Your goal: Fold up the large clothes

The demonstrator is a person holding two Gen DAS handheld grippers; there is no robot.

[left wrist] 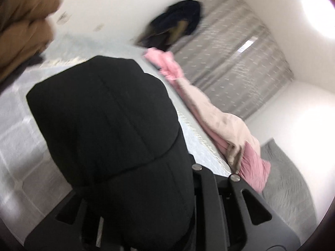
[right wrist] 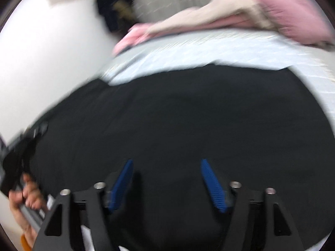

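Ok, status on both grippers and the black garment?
Right gripper open over black garment. Left gripper buried in its fabric, state unclear. Pink and beige clothes at bed edge, apart.

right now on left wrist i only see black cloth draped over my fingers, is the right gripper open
Observer: Yes, the right gripper is open, its blue pads wide apart with nothing between them.
Operator: what's it pointing at
Observer: The black garment, spread across the light bedsheet.
Operator: see my left hand
Observer: Yes, the left hand shows at the garment's left edge, wrapped around a handle.
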